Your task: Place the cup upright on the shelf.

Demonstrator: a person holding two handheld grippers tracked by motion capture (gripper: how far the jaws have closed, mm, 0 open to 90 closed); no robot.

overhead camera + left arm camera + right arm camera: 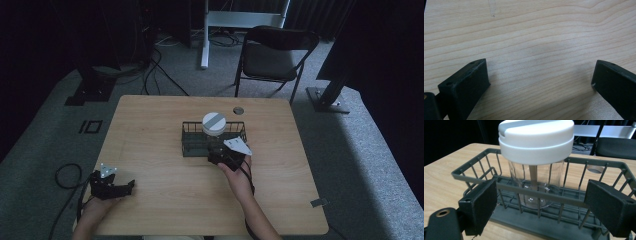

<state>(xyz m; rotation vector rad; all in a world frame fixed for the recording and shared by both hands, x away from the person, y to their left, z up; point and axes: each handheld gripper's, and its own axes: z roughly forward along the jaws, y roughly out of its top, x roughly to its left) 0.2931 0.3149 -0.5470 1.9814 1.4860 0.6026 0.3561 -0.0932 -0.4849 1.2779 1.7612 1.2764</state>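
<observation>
Jar upright inside wire basket before the right tongs, spread apart; left tongs likewise apart over bare table.

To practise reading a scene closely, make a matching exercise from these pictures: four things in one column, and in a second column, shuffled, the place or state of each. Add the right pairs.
Things
1. clear glass jar with a white lid
2. dark wire basket
3. left gripper
4. right gripper

Places or states
A. open above bare wood near the table's front left edge
B. stands upright inside the basket
C. open at the basket's near side, jaws apart before the jar
D. sits on the light wooden table, near its middle

Pairs: 1-B, 2-D, 3-A, 4-C
</observation>
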